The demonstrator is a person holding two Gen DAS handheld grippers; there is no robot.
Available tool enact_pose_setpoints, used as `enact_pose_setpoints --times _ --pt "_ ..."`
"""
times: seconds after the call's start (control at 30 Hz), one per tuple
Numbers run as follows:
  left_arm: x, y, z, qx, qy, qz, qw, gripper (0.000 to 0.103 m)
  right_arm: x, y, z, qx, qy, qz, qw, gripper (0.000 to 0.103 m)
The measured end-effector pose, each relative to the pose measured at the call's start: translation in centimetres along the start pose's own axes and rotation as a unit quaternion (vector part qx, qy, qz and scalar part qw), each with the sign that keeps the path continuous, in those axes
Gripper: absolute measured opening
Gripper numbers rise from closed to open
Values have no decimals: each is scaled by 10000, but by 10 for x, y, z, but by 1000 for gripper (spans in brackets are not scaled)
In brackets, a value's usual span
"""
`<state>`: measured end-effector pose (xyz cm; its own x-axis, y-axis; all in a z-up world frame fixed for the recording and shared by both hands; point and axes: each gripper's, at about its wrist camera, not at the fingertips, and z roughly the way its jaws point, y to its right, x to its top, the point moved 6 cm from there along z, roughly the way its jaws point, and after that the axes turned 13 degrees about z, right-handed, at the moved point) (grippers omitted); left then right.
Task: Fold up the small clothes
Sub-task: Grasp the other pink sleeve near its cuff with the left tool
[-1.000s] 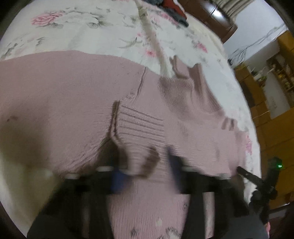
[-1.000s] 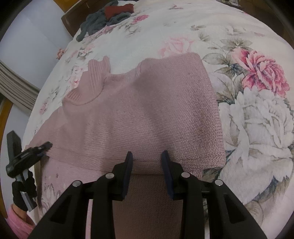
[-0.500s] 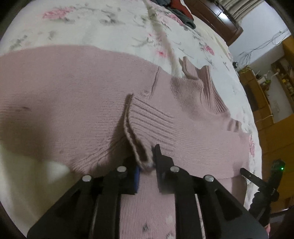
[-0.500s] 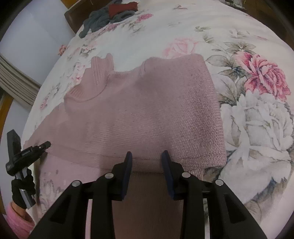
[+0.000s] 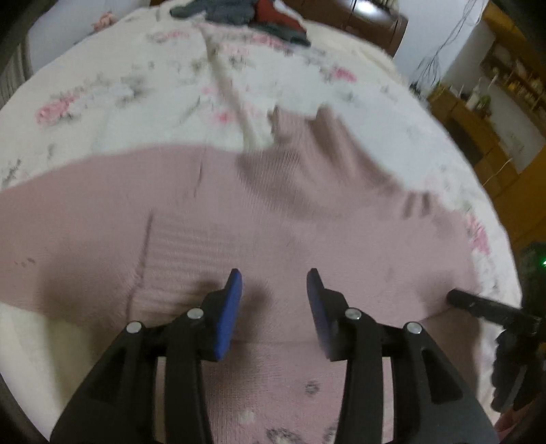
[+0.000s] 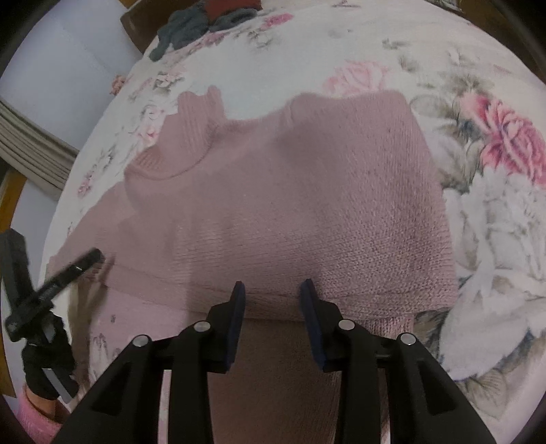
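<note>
While one pink sweater (image 5: pixel 273 211) lies flat (folded), two hand-held grippers gape.

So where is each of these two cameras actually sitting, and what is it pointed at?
Left wrist view: rides on the left hand-held gripper, looking forward and down along its open fingers at the pink sweater on the floral bedspread; the other gripper pokes in at the right edge.
Right wrist view: rides on the right hand-held gripper, fingers open, over the sweater's folded edge; the left gripper and a pink sleeve show at left.
Both share: the sweater, the bedspread, and the dark clothes pile at the far end.
</note>
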<state>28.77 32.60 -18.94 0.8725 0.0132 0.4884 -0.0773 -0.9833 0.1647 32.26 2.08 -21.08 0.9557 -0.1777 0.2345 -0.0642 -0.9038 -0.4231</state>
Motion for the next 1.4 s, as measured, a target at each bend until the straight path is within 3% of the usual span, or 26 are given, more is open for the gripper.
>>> enact_pose_setpoints --times 0.07,0.23,0.37,0.47,0.53,0.77,0.87,1.07,1.2,1.4 --pt "-10 -5 14 -7 -155 -37 9999 38 0 1 1 48 -4 16 10000 35" --pt "-16 -6 15 -61 -64 30 10000 38 -1 3 3 51 4 -24 10000 34" --pt "-15 -14 8 -275 -85 -273 9992 38 0 -3 0 -17 19 1 10000 36" --pt "-14 -21 -18 -336 155 -449 9983 46 -5 -16 -17 41 144 -195 9997 46" --pt "-16 -29 -38 -205 360 -410 9983 54 -16 -29 -30 25 275 -535 9982 51" --pt "-66 -115 -83 409 418 -1079 9924 55 -59 -51 -25 340 -196 -840 9957 52" --pt "-88 -164 -95 613 421 -1671 9831 54 -70 -55 -22 397 -315 -858 9950 52" --pt "-103 -232 -114 412 882 -2690 9582 54 -77 -51 -10 275 -375 -811 9956 52" --pt "-102 -256 -112 257 1049 -3063 9458 54 -79 -48 -3 227 -371 -789 9959 52" --pt "-100 -291 -104 32 1310 -3533 9263 45 -81 -46 3 231 -362 -763 9962 52"
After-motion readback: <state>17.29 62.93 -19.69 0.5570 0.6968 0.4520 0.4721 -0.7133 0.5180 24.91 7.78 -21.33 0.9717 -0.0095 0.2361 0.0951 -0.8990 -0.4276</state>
